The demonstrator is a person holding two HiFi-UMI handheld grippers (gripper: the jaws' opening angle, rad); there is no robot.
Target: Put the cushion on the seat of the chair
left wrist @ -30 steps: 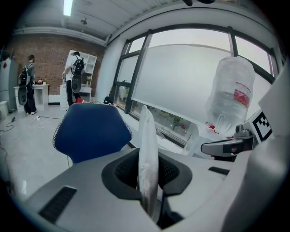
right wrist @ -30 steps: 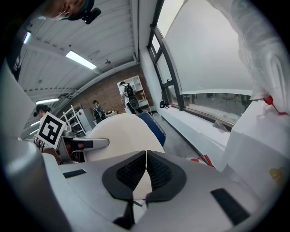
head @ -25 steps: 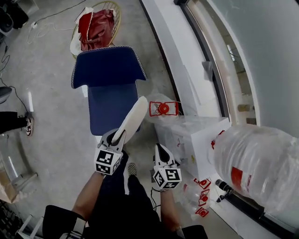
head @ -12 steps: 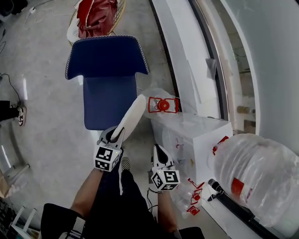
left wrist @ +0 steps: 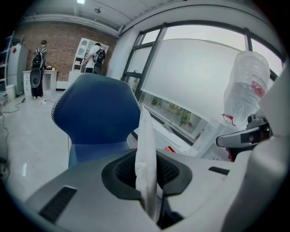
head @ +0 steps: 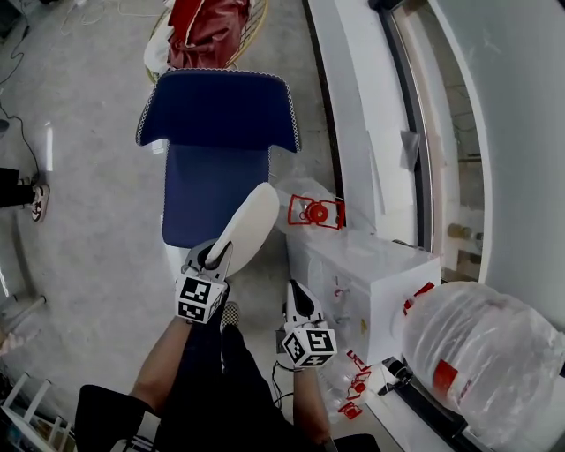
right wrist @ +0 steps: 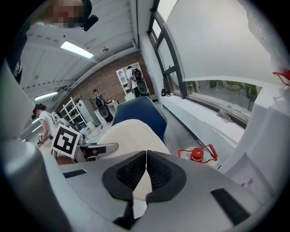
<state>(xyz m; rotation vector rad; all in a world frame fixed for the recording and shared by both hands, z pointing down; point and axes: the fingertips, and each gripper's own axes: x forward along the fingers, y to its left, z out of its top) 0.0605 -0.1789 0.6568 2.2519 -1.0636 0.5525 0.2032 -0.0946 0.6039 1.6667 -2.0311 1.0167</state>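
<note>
The blue chair (head: 216,106) stands ahead of me, its seat (head: 212,207) facing me. My left gripper (head: 214,258) is shut on the near edge of a cream-white cushion (head: 249,222). The cushion is held on edge and reaches over the seat's front right corner. In the left gripper view the cushion (left wrist: 146,136) stands as a thin upright strip between the pads, with the chair (left wrist: 97,113) behind it. My right gripper (head: 296,298) hangs to the right of the cushion, shut and empty; in its own view the pads meet (right wrist: 146,170) with the cushion (right wrist: 129,133) beyond.
A white box (head: 371,274) and a red-capped water jug (head: 313,210) stand right of the chair. A large clear water bottle (head: 485,353) is at the lower right. A wicker chair with red cloth (head: 212,26) stands behind the blue one. A window ledge (head: 353,106) runs along the right.
Both grippers have sunk a little, the left one still shut on the cushion. The chair now sits lower and nearer the centre of the head view.
</note>
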